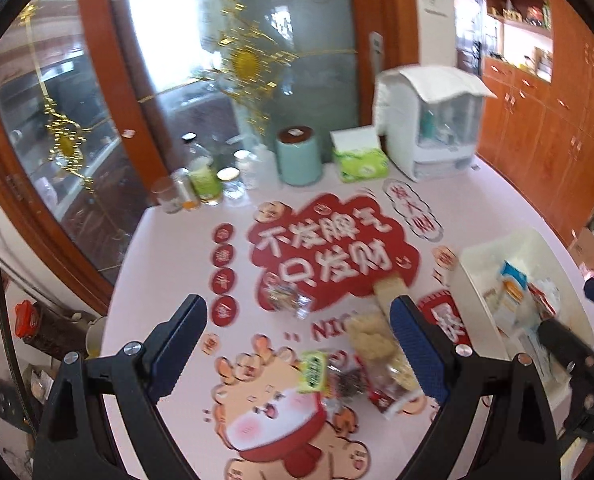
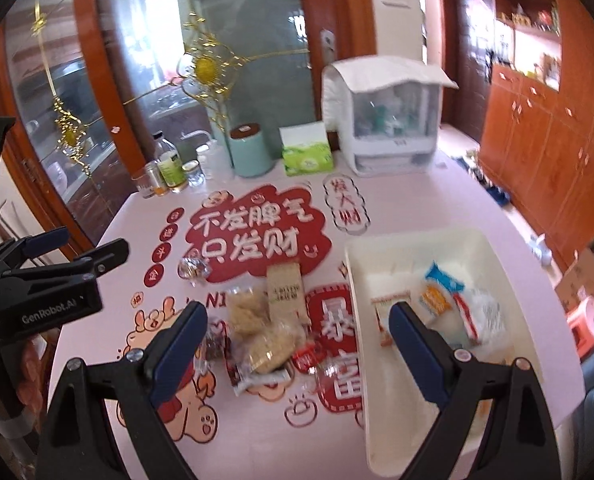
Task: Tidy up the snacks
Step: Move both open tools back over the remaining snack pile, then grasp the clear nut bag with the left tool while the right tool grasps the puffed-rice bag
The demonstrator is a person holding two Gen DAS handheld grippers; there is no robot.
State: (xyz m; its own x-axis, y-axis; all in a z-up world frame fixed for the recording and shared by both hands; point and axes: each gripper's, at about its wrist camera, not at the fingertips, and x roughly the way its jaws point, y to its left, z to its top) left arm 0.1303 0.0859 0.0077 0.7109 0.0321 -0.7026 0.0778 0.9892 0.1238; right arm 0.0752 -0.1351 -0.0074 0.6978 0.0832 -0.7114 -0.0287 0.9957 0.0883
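Only the right wrist view shows the full cream plastic bin (image 2: 493, 248), sitting past the right gripper (image 2: 297, 338) with its right finger over the bin floor; crinkly blue, orange and white wrappers (image 2: 453, 300) lie inside. Left view crops the bin (image 1: 473, 264) at its right edge. Both grippers gape wide, nothing between the pads. Loose snack pile (image 1: 361, 356), clear-film puffed rice cakes plus a green packet, lies between the left gripper's (image 1: 297, 340) fingers, on a glossy pink tablecloth (image 2: 253, 432) with red cartoon print. Beyond: mint cylindrical canister (image 2: 251, 150), green tissue box (image 2: 307, 158), frosted glass door, orange wood cabinets.
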